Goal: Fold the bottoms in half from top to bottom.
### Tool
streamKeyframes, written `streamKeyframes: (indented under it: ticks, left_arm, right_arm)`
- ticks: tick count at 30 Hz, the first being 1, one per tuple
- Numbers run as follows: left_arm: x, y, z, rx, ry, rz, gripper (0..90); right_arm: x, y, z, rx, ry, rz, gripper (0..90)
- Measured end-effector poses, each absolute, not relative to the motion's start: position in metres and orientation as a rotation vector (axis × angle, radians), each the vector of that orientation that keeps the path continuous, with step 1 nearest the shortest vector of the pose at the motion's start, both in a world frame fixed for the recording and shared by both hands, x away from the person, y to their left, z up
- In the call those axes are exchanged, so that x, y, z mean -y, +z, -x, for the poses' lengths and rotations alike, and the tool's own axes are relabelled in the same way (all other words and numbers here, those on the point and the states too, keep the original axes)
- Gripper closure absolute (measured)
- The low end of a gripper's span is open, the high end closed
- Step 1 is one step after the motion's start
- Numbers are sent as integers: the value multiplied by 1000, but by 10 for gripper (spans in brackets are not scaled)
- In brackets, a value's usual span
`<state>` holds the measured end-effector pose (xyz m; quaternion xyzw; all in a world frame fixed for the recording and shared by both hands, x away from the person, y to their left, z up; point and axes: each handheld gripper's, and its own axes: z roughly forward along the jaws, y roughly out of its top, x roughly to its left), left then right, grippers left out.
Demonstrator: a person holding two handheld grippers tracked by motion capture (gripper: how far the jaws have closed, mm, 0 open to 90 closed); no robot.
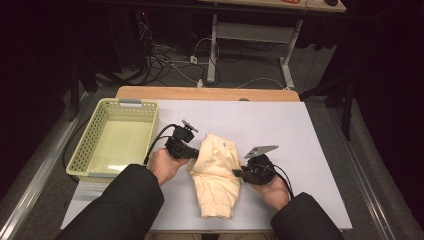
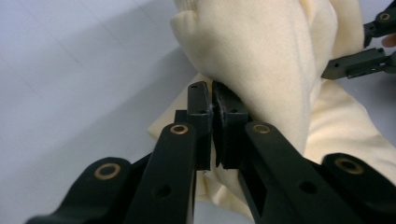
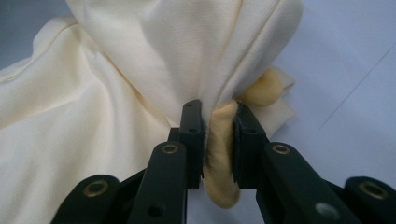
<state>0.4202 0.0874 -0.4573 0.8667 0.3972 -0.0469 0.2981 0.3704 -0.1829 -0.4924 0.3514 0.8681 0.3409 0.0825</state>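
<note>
A cream-yellow garment [image 1: 216, 172] lies bunched in the middle of the white-covered table [image 1: 310, 150]. My left gripper [image 1: 194, 151] is at its left edge. In the left gripper view the left gripper [image 2: 213, 95] has its pads pressed together on a thin edge of the garment [image 2: 261, 51], which drapes up and over the right jaw. My right gripper [image 1: 239, 173] is at the garment's right edge. In the right gripper view the right gripper [image 3: 219, 114] is shut on a thick rolled fold of the garment [image 3: 140, 93]. The right gripper [image 2: 359, 60] also shows beyond the cloth in the left gripper view.
A pale green slotted basket [image 1: 95, 131] stands at the table's left edge, with nothing in it. Bare white cover lies behind and to the right of the garment. Beyond the table's wooden far edge [image 1: 207, 93] are cables and desk legs on the floor.
</note>
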Motion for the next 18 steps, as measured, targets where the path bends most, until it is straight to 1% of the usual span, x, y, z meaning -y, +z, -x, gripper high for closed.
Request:
streamKeyframes:
  ticks: [3,6,13,16,18]
  left_arm:
    - [-85,-456,-415,-1027,-126,-2294,793]
    - [-84,-456,-411,-1006,-132,-2292,752]
    - [-85,-458,-404,-981,-130,-2288,734]
    - [-85,-458,-402,-977,-122,-2288,733]
    - [-85,-458,-401,-977,-121,-2290,728]
  right_arm:
    - [183,-491,-370,-2590,1022,-1052,754]
    - [184,-490,-369,-2577,1028,-1055,723]
    - [188,-486,-367,-2564,1037,-1068,651]
    - [190,-483,-366,-2550,1043,-1069,584]
    - [193,-478,-365,-2534,1055,-1072,581]
